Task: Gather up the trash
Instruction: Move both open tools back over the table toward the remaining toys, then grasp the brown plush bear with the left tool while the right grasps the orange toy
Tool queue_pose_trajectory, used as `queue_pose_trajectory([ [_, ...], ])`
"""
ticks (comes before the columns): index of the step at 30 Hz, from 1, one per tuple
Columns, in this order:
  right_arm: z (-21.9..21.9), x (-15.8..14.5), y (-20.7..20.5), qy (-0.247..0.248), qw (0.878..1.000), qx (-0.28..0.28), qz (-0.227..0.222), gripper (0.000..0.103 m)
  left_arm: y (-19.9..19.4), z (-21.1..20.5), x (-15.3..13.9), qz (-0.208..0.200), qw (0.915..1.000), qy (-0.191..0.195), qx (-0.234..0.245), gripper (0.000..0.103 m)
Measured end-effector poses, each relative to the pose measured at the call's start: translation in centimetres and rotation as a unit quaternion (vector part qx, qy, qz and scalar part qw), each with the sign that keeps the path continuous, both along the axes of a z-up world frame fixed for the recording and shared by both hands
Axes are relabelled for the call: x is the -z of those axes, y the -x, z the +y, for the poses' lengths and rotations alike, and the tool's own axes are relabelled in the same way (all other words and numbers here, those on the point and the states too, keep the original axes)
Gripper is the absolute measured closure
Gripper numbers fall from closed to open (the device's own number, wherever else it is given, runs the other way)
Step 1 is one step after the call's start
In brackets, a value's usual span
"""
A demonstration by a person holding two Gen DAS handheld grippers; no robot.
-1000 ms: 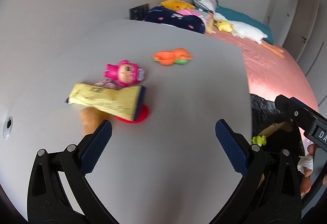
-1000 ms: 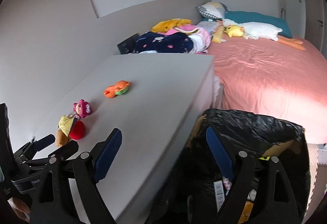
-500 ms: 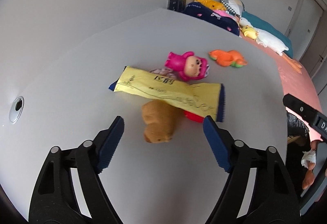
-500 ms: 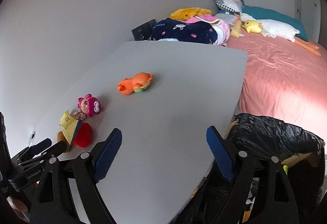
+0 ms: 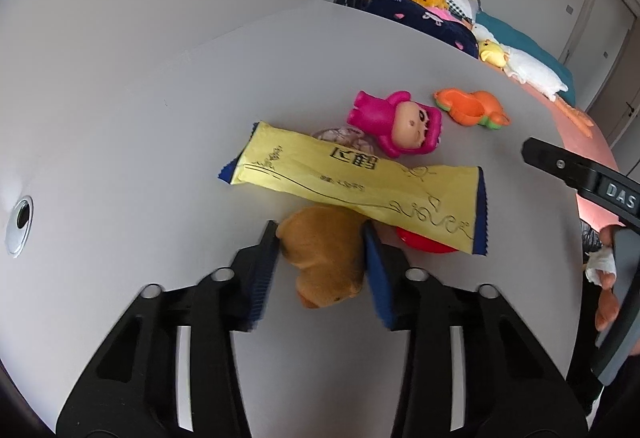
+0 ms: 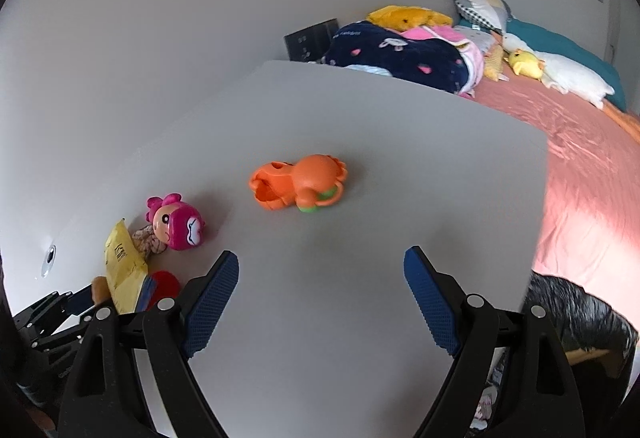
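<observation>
On the grey counter, going from its left side, a small metal grommet sits alone near the edge. Next comes the pile: the left tool has its two blue pads pressed against either side of a brown bear-like soft toy, so it looks clamped on that toy, which is probably being gripped to free what lies on it. Across the toy's far end rests the yellow snack wrapper, the likeliest piece of trash here, also overlapping a red disc-like thing. Just behind the wrapper stands a pink figurine, and further right an orange plastic toy lies apart from the pile. The right tool hovers over bare counter with its jaws wide apart, holding nothing. At the far right, off the counter's edge, a black trash bag waits open, handy for a drop.
</observation>
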State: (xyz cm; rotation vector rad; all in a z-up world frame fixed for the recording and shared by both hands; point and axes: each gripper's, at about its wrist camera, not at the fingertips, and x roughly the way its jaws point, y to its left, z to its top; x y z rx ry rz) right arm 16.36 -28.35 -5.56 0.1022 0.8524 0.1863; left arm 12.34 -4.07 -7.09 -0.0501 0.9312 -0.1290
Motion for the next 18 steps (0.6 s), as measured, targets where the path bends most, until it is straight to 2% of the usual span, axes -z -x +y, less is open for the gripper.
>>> queue_pose_trajectory([
  [18, 2.6, 1.6, -6.3, 0.048, 0.999, -0.015, 0.012, 0.018, -1.6, 6.0, -2.1, -0.020, 0.9981, 0.010, -0.058, 0.064],
])
